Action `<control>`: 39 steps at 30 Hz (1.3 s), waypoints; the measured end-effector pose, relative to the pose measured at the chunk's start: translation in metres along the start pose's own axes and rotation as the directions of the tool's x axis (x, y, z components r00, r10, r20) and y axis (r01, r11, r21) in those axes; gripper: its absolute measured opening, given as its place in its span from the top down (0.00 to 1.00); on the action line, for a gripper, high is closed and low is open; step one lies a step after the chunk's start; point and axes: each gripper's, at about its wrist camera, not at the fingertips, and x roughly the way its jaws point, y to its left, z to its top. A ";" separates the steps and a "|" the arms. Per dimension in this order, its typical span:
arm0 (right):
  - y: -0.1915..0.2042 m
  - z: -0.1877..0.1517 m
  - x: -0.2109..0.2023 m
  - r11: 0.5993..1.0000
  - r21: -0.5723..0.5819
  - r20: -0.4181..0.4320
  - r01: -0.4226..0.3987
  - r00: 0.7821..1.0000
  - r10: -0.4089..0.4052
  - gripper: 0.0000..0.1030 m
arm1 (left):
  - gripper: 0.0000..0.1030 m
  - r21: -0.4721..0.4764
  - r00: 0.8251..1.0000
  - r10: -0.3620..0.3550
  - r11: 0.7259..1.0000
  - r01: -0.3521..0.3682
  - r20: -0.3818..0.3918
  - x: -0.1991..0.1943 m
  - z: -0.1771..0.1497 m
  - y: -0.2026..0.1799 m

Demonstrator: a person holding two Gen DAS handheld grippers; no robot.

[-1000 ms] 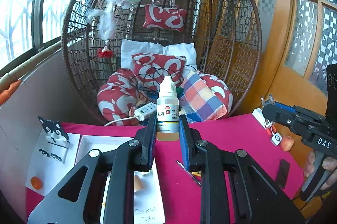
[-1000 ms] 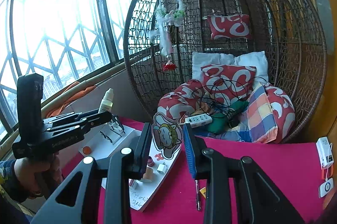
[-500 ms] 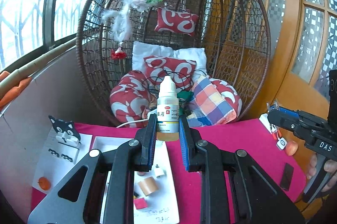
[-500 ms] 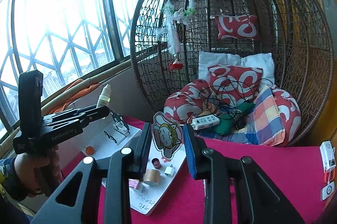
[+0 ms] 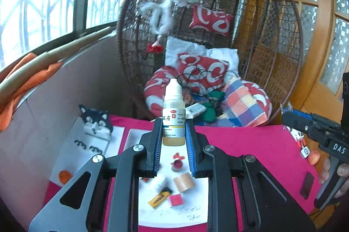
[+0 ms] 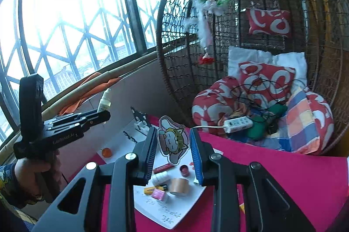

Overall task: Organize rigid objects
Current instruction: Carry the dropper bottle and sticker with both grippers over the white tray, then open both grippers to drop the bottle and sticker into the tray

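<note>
Dropper bottle stood upright between the pads of the left gripper, which was closed on its lower body and carried it above the far end of the white sheet on the pink table. To set it down well, I judged the bottle should stay vertical and come down on a bare patch of the sheet, clear of the tape roll, the small red pot and the yellow-and-black piece lying near the sheet's near edge, with the jaws parting only once the base was seated. Further right, the right gripper was narrowed on a flat cartoon cat cutout, held on edge above the same sheet; being thin, it would tip easily, so it probably needed laying flat or leaning against something before release.
</note>
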 end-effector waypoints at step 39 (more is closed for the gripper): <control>0.032 -0.106 0.195 0.985 -0.058 -0.498 0.164 0.850 -0.171 0.70 | 0.81 0.079 0.835 0.026 0.997 0.021 -0.550 0.167 -0.114 0.051</control>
